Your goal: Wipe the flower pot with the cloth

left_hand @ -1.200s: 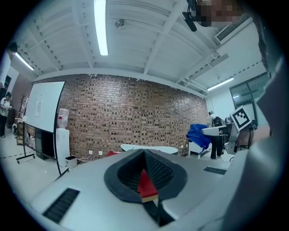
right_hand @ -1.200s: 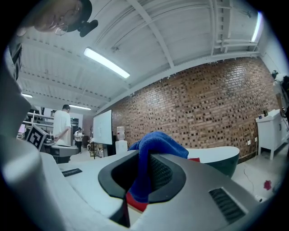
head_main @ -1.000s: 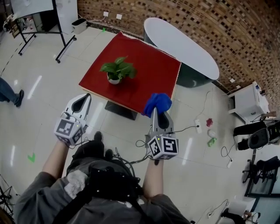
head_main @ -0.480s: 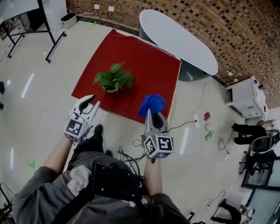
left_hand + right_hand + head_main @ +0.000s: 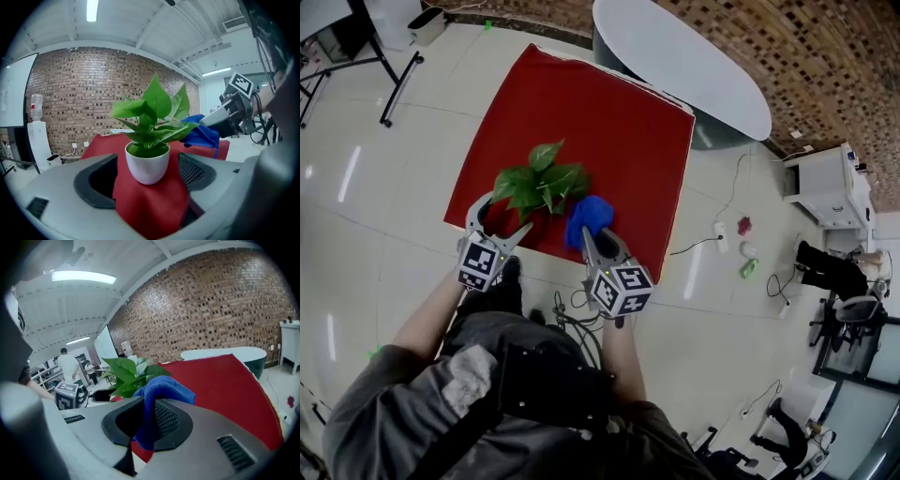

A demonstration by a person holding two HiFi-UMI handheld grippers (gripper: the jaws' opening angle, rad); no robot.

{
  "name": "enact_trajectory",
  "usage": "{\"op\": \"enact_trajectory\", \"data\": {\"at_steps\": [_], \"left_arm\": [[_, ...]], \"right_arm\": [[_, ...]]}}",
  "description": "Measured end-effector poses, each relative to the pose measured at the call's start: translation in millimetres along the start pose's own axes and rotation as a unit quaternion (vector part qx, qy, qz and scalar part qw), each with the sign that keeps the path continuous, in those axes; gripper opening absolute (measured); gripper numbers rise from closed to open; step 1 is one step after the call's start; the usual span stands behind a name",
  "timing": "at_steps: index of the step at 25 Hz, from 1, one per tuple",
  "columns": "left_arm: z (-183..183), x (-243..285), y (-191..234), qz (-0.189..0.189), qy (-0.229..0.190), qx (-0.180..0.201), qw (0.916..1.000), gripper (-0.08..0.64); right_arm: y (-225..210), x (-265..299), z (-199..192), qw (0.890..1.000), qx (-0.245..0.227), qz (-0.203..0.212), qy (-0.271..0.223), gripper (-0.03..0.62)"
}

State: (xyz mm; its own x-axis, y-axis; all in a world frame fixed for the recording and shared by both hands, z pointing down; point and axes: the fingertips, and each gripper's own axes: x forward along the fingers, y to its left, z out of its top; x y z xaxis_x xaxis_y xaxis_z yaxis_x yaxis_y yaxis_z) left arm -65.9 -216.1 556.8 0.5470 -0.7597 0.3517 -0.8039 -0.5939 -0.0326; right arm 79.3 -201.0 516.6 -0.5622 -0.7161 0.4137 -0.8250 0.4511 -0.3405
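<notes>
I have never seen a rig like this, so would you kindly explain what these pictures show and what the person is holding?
There is no robot here: a person holds a two-jaw gripper in each hand. The head view comes from a camera on the person's head, looking down. The other two come from cameras riding on each gripper, looking along its jaws. On the red table stands a leafy plant in a white pot. The right gripper is shut on a blue cloth, meant for wiping the pot. The left gripper is open. Its jaws have just been opening, and the pot shows in the gap ahead, untouched by the pads.
</notes>
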Motion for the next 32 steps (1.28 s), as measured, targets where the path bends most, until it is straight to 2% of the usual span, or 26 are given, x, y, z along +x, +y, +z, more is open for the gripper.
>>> {"op": "enact_trajectory", "data": {"at_steps": [3, 6, 8, 12, 17, 21, 25, 32], "left_arm": [[2, 22, 3, -0.015, -0.005, 0.014, 0.9998, 0.420], [2, 37, 7, -0.020, -0.009, 0.048, 0.9986, 0.422], [-2, 44, 12, -0.021, 0.002, 0.067, 0.9975, 0.422], [-2, 56, 27, -0.026, -0.001, 0.073, 0.9970, 0.419], [-3, 62, 33, -0.069, -0.018, 0.095, 0.9929, 0.422], [-6, 67, 40, -0.092, -0.017, 0.099, 0.9906, 0.419], [-1, 73, 32, -0.123, -0.032, 0.095, 0.9874, 0.419], [3, 80, 34, -0.165, -0.037, 0.095, 0.9810, 0.419]], "right_arm": [[-4, 28, -14, 0.999, 0.016, 0.014, 0.027, 0.056], [-1, 52, -16, 0.999, 0.021, 0.033, 0.030, 0.056], [3, 66, -14, 0.998, 0.021, 0.042, 0.031, 0.057], [9, 88, -12, 0.998, 0.026, 0.054, 0.027, 0.057], [15, 105, -7, 0.997, 0.034, 0.063, 0.009, 0.057], [2, 124, -5, 0.997, 0.055, 0.053, -0.002, 0.056], [-20, 142, -10, 0.996, 0.073, 0.047, 0.012, 0.055], [-38, 171, -17, 0.996, 0.057, 0.059, 0.048, 0.055]]}}
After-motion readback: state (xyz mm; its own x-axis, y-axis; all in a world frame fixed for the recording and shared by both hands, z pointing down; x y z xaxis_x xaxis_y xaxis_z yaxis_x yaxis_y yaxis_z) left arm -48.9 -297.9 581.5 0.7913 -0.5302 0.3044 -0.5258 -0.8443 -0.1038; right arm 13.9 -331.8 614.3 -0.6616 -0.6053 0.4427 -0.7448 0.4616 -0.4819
